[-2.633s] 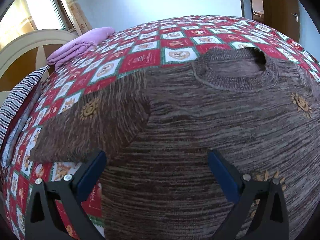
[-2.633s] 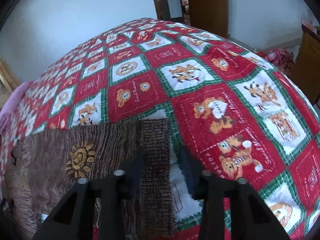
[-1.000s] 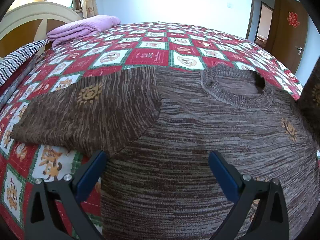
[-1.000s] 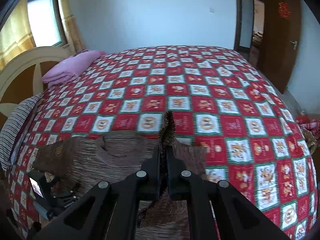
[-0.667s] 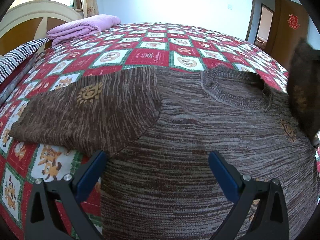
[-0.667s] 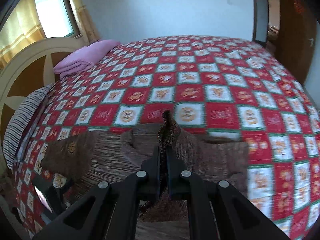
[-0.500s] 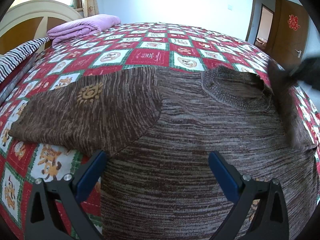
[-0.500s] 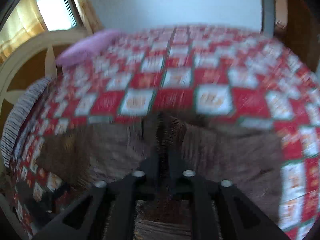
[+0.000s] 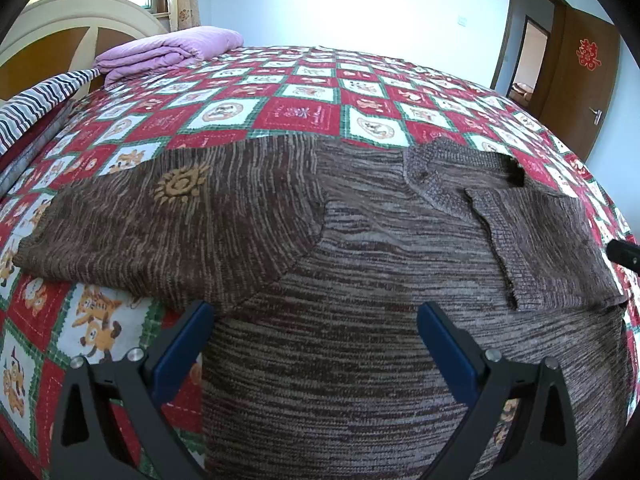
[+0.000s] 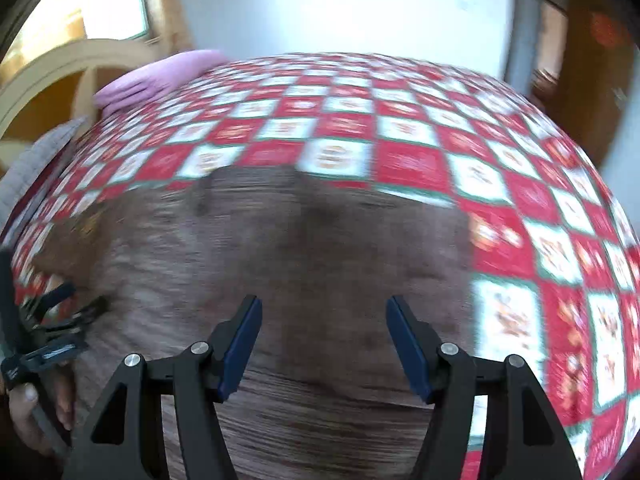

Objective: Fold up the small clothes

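Note:
A small brown knitted sweater [image 9: 340, 264] lies flat on the bed. Its left sleeve [image 9: 160, 216], with a gold sun motif, spreads out to the left. Its right sleeve [image 9: 536, 248] lies folded over the body, below the collar [image 9: 452, 168]. My left gripper [image 9: 312, 332] is open and empty, low over the sweater's lower body. My right gripper [image 10: 324, 340] is open and empty above the sweater [image 10: 280, 248]; that view is blurred. The left gripper [image 10: 44, 344] and the hand holding it show at its left edge.
The bed carries a red, white and green patchwork quilt [image 9: 304, 100]. A folded purple blanket [image 9: 168, 48] lies by the cream headboard [image 9: 72, 16]. Striped bedding [image 9: 36, 100] hangs at the left edge. A brown door [image 9: 580, 80] stands at the right.
My right gripper carried the right sleeve over the sweater's body, let it go and opened. The sleeve now lies folded across the body. My left gripper has stayed open and still.

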Available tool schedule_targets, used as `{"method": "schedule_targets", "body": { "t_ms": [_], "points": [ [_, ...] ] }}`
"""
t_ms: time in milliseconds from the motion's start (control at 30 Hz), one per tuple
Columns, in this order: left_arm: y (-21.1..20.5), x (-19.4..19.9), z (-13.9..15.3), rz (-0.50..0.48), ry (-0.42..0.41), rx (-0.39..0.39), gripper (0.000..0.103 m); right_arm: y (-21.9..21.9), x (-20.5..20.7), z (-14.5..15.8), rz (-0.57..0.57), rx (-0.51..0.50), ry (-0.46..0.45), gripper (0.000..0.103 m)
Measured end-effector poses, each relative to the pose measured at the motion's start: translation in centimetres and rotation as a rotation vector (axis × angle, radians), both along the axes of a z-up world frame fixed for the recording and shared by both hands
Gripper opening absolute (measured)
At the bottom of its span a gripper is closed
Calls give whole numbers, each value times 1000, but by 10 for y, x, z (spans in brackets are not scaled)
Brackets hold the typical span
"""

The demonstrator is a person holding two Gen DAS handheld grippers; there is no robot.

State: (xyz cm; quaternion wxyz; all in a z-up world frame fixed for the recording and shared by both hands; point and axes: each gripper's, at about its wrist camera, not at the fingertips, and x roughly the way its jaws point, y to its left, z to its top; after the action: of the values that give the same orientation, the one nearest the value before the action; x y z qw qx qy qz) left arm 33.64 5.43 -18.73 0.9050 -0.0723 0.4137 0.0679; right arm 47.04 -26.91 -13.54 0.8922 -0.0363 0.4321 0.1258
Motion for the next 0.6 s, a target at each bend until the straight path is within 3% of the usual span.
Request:
{"method": "schedule_targets", "body": {
  "t_ms": [133, 200, 367, 433, 500, 600],
  "points": [
    [2, -1, 0, 2, 0, -1, 103, -36, 0, -21, -88, -119, 31, 48],
    [2, -1, 0, 7, 1, -1, 103, -52, -5, -35, -126, -213, 42, 48],
    [1, 0, 0, 9, 7, 16, 103, -89, -12, -39, -181, -149, 55, 48],
    [0, 0, -1, 10, 9, 21, 103, -87, -12, -30, -201, -159, 42, 48],
    [-1, 0, -1, 15, 10, 29, 103, -79, -8, -20, -191, -100, 30, 48],
    [-2, 1, -2, 17, 16, 43, 103, -56, 16, 0, -175, -85, -47, 48]
  ]
}}
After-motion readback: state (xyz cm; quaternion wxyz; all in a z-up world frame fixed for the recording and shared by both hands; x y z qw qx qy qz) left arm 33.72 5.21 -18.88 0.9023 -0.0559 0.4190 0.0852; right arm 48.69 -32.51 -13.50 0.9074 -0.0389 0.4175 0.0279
